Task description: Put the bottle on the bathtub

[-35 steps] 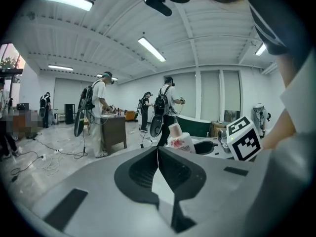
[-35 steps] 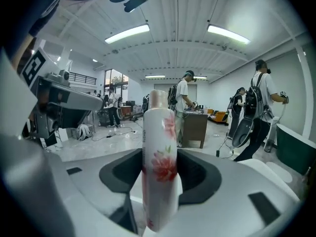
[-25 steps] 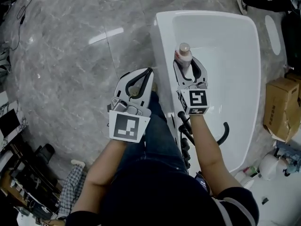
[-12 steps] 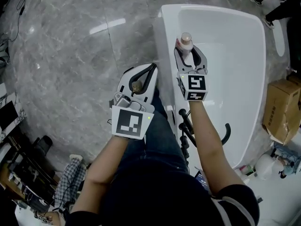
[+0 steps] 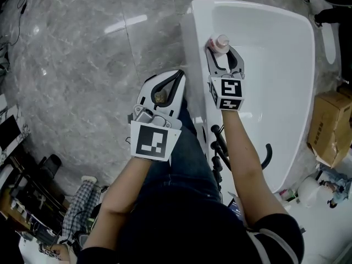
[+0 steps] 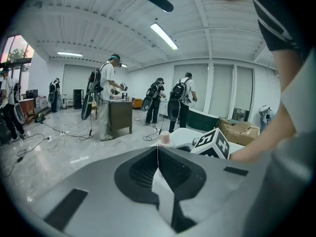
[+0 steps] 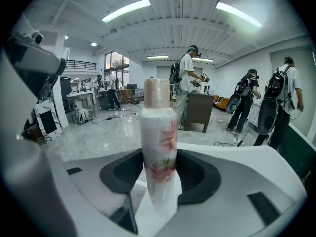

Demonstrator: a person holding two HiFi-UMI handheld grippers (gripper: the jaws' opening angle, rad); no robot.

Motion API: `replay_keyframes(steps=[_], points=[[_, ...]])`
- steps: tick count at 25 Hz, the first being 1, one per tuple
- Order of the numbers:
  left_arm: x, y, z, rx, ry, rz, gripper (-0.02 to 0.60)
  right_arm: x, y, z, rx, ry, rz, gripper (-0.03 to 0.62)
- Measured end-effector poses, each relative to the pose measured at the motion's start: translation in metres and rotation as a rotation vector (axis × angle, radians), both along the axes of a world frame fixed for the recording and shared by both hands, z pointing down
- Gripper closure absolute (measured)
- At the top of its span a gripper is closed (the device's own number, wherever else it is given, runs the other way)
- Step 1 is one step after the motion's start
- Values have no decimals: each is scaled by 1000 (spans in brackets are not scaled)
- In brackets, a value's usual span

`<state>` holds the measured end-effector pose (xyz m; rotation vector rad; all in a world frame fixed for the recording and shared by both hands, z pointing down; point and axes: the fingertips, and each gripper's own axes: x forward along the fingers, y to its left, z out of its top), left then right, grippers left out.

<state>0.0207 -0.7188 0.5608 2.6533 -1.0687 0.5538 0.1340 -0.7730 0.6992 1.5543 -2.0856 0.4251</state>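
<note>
Right tool [image 5: 222, 53] clamps the bottle [image 7: 158, 142], floral print visible only close up, seemingly over the bathtub [image 5: 275, 65]; left tool [image 5: 177, 77] closed.

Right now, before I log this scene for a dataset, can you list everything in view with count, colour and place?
bottle: one, white with pink flowers and a beige cap, upright by the bathtub's left rim.
bathtub: one, white, upper right of the head view.
curved tube: one, black, inside the bathtub near the person.
floor: grey marble, left of the bathtub.
cardboard box: one, brown, right of the bathtub.
cabinet: one, brown, in the room behind.
other people: at least three, standing around the cabinet.
left gripper: one, white, jaws together on nothing, left of the bathtub.
right gripper: one, white, jaws closed on the bottle.
</note>
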Motion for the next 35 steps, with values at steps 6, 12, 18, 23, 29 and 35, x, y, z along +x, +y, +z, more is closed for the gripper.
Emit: replay_keyframes(steps=[6, 12, 18, 23, 29, 35], points=[[-5, -5, 7, -8, -3, -4, 555, -1, -1, 15, -23, 14, 14, 365], [-7, -3, 10, -17, -4, 5, 555, -1, 4, 22, -41, 15, 24, 365], [-2, -3, 5, -11, -4, 21, 555, 5, 14, 20, -54, 18, 25, 365], [-1, -9, 2, -2, 1, 21, 555, 9, 18, 26, -84, 21, 42, 364], [-4, -10, -13, 25, 14, 13, 555, 15, 29, 20, -129, 22, 87, 361], [-12, -8, -41, 54, 3, -1, 555, 20, 51, -7, -148, 9, 156, 361]])
